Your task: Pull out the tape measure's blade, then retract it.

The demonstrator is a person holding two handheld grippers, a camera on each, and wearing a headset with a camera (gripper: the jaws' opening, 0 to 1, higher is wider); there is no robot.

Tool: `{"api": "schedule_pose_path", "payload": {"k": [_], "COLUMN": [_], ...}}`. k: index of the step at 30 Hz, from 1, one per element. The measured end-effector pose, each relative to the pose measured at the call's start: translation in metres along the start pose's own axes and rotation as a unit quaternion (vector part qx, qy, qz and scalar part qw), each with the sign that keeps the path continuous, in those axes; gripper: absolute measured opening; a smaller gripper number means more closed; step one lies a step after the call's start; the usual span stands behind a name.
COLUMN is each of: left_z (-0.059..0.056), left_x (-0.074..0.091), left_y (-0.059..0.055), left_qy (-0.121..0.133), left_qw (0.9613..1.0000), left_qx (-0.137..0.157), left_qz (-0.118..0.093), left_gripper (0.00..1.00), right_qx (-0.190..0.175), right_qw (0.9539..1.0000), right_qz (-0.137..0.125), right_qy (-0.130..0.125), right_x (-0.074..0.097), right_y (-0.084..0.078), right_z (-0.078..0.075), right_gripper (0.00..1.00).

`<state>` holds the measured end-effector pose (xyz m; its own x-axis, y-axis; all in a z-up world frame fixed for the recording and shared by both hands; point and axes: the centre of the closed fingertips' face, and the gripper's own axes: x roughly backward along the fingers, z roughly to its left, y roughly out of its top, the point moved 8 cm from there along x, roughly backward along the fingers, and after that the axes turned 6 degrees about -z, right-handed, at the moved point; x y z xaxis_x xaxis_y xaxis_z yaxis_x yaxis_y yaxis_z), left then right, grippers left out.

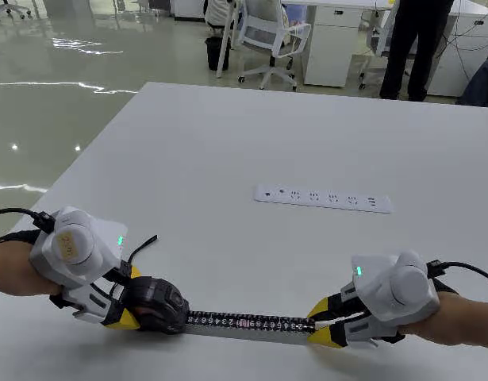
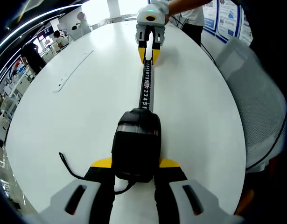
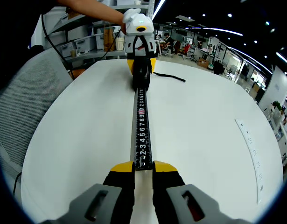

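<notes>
A black tape measure case [image 1: 155,305] rests on the white table [image 1: 291,151] near its front edge, held between the yellow-tipped fingers of my left gripper [image 1: 128,298]. Its black blade [image 1: 247,322] with white numbers runs right along the table to my right gripper [image 1: 317,321], which is shut on the blade's end. In the left gripper view the case [image 2: 136,149] sits between the jaws and the blade [image 2: 146,86] stretches away to the right gripper [image 2: 148,52]. In the right gripper view the blade [image 3: 141,128] leads from my jaws to the case [image 3: 141,74] and left gripper [image 3: 140,58].
A white power strip [image 1: 323,198] lies flat in the middle of the table. A thin black strap [image 3: 169,76] trails from the case. Office chairs [image 1: 267,40], a bin and a standing person [image 1: 418,44] are beyond the far edge. A grey mesh chair [image 2: 255,93] stands close to the near edge.
</notes>
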<state>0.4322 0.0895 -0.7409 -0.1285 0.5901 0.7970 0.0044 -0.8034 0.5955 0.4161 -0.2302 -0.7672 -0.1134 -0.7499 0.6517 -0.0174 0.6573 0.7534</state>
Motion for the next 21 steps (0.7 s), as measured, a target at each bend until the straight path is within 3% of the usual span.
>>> {"api": "schedule_pose_path", "payload": {"k": [21], "left_z": [-0.0011], "left_x": [0.0008], "left_y": [0.0007], "left_qy": [0.000], "left_qw": [1.0000], "left_qx": [0.001], "left_qz": [0.000], "left_gripper": [0.27], "right_qx": [-0.003], "right_qw": [1.0000], "right_qz": [0.007], "right_qy": [-0.005], "right_x": [0.0094], "right_y": [-0.0067], "right_z": [0.0000], "right_gripper": [0.13]}}
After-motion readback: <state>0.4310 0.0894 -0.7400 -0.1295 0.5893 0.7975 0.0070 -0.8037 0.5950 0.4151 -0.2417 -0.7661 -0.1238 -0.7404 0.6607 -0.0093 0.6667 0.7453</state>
